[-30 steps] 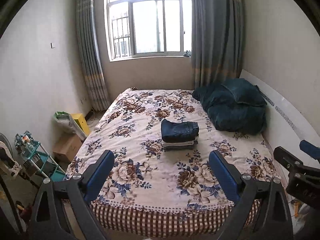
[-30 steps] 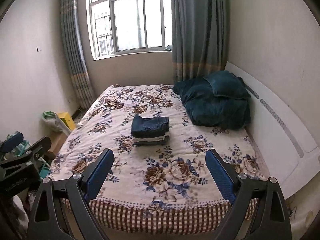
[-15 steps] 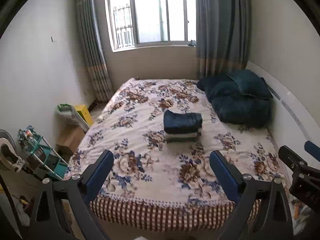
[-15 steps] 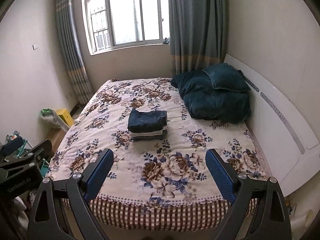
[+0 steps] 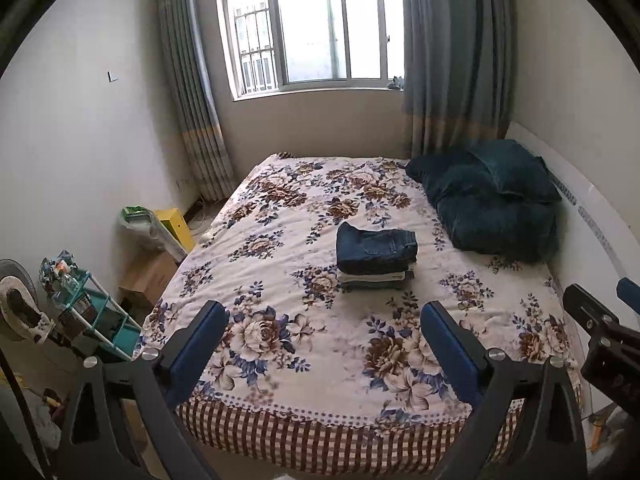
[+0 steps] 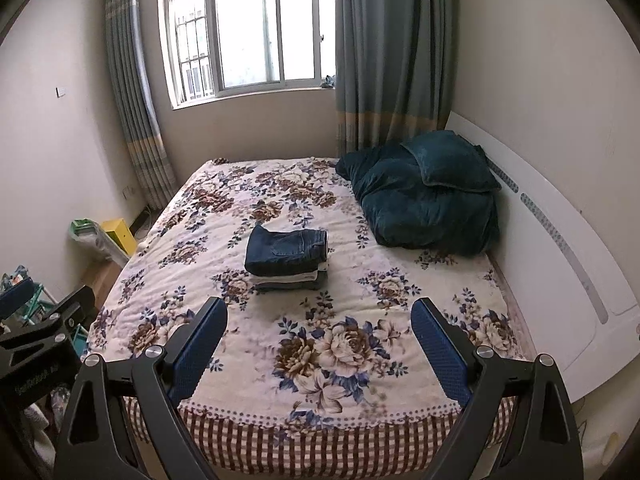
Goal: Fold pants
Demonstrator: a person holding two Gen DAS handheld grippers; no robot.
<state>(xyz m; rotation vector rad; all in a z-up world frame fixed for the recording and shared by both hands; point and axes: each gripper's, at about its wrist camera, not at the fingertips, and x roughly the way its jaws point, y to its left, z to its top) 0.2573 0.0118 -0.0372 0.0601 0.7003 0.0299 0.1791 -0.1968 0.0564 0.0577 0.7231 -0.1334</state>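
Home bedroom: bed (image 5: 304, 364), curtains (image 5: 452, 60), probably storage clutter.

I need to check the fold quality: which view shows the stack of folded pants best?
The right wrist view: the stack of folded pants sits nearer the centre, the top jeans' pocket and layered edges visible. The left wrist view shows the same stack, slightly less clearly.

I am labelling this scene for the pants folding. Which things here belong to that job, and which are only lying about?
For the job:
- stack of folded pants, dark jeans on top
- floral bedspread under it
- left tool and right tool, both open and empty

Just lying about:
- teal quilt and pillow
- yellow box
- teal rack
- curtains
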